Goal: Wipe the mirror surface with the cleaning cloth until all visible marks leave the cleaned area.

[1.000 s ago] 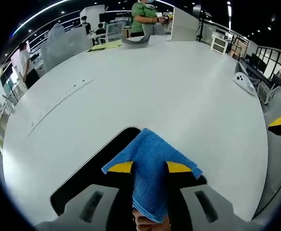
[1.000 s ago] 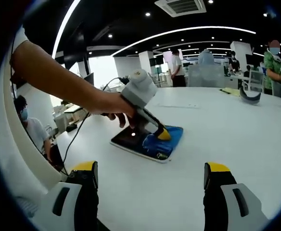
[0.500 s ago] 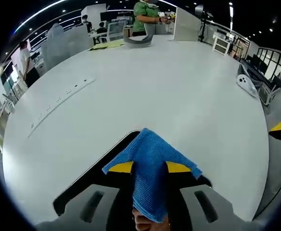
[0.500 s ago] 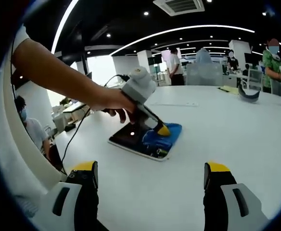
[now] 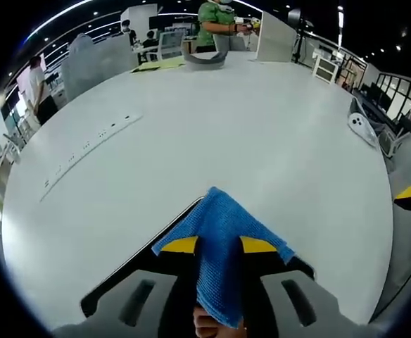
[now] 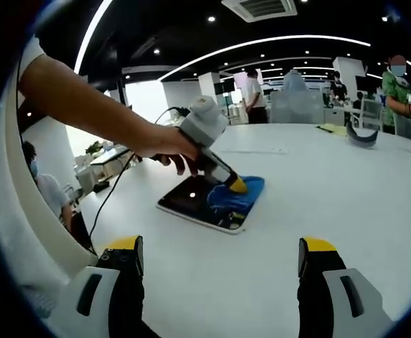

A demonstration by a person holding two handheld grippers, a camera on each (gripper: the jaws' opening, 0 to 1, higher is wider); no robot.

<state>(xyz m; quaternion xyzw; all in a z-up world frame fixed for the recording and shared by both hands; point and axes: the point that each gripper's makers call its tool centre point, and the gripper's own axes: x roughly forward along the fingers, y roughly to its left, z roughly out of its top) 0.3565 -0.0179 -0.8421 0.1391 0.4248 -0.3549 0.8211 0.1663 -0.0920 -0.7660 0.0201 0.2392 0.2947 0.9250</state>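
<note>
Left gripper (image 5: 218, 245): clamped on blue cleaning cloth (image 5: 219, 236), pressing it onto dark mirror (image 6: 198, 199).
Right gripper (image 6: 218, 255): jaws apart, above white table (image 6: 346, 190).

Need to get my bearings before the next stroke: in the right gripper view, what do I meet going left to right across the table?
Person's hand → left tongs → blue cloth on the mirror → grey curved object far right.

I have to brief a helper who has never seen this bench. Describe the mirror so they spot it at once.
On the big white table lies one flat, dark rectangular mirror. The left tongs press a blue cloth onto one end. Nothing else on the table is dark and glossy.
</note>
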